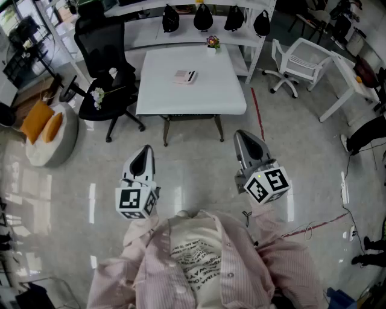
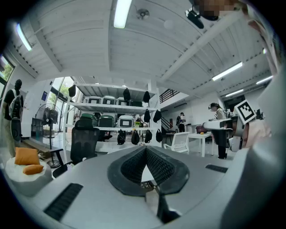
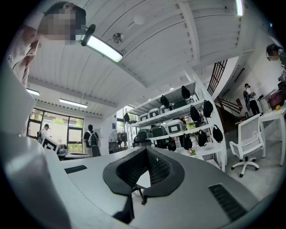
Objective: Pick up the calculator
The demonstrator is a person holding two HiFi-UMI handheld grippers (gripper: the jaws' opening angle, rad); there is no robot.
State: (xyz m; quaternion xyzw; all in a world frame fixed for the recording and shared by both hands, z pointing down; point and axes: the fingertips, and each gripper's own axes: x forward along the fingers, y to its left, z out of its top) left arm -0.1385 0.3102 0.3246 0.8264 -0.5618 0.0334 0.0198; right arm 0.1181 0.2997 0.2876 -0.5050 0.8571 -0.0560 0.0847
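One calculator (image 1: 185,76) lay flat near the middle of the single white table (image 1: 205,99), far ahead, its long axis running left to right and its darker end to the right. Two grippers hung well short of it, the left gripper (image 1: 144,153) and the right gripper (image 1: 243,140), both with jaws closed together on nothing. At the far side were one small flower pot (image 1: 212,43) and four black bags (image 1: 203,18) in a row.

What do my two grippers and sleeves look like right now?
The left gripper and right gripper both have grey tapered bodies with black meshed pads. Each carries a white cube with black square markers. The sleeves are pale pink with fine stripes, worn over a white printed T-shirt.
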